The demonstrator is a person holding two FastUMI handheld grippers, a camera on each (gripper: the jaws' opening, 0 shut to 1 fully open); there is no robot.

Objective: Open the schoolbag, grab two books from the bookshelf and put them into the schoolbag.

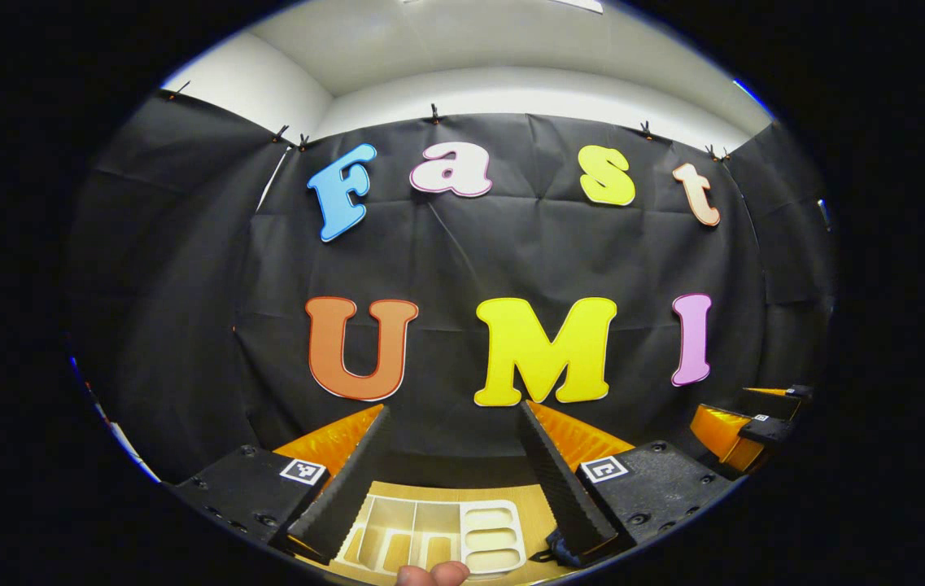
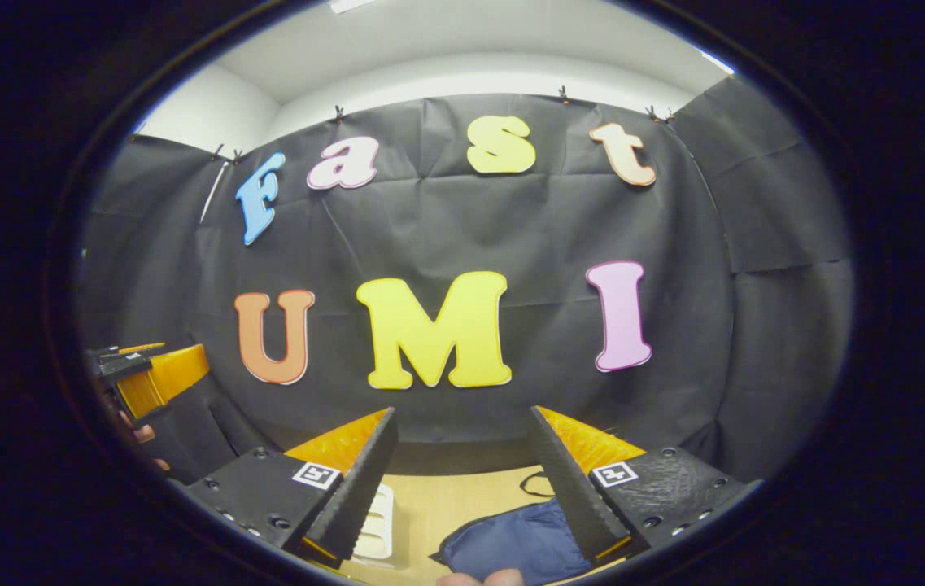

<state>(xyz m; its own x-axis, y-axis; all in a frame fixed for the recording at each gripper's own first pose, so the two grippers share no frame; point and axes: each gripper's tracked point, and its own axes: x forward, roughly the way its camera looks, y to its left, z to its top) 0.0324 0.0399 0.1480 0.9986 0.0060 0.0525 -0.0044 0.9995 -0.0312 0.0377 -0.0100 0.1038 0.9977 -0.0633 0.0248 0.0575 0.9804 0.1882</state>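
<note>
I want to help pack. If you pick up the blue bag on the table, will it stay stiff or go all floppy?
Probably floppy. The blue bag lies flat and rumpled on the table, like soft cloth, so it would likely sag if lifted by one edge. It looks flat, so perhaps light. Pushed, it would probably bunch up, not roll.

No readable writing is showing on any object; small square coded markers (image 1: 302,470) are sitting on the hand-held gripper (image 1: 454,423) bodies.
</note>
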